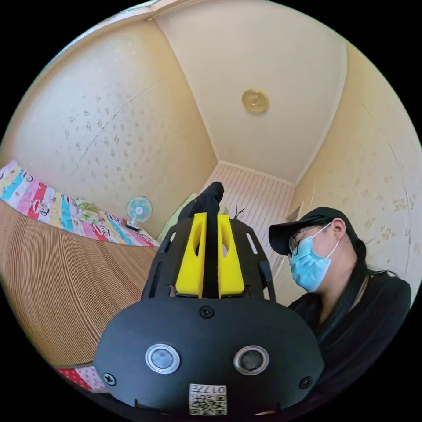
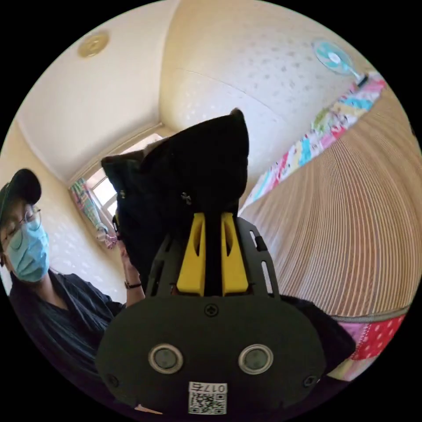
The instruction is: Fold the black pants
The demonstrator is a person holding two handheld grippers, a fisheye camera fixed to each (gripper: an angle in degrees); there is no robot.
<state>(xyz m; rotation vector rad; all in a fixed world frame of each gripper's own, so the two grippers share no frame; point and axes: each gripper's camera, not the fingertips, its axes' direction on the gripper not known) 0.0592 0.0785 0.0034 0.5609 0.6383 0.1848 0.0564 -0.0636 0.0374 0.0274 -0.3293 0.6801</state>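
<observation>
Two views, both tilted up toward ceiling and walls. Largest, the ribbed mat [image 2: 351, 228] spreads toward 3 o'clock in the right gripper view and toward 9 o'clock in the left gripper view, edged by a patchwork quilt [image 1: 66, 211]. Next, the black pants [image 2: 184, 184] bunch above the right gripper [image 2: 213, 220], whose yellow jaws are pinched onto the fabric; much of the garment is cut off behind the housing. In the left gripper view, the left gripper [image 1: 210, 217] likewise clamps a narrow peak of pants at centre. A person [image 1: 351, 299] sits at 4 o'clock. A small fan [image 1: 139, 211] stands at 9 o'clock by the wall.
</observation>
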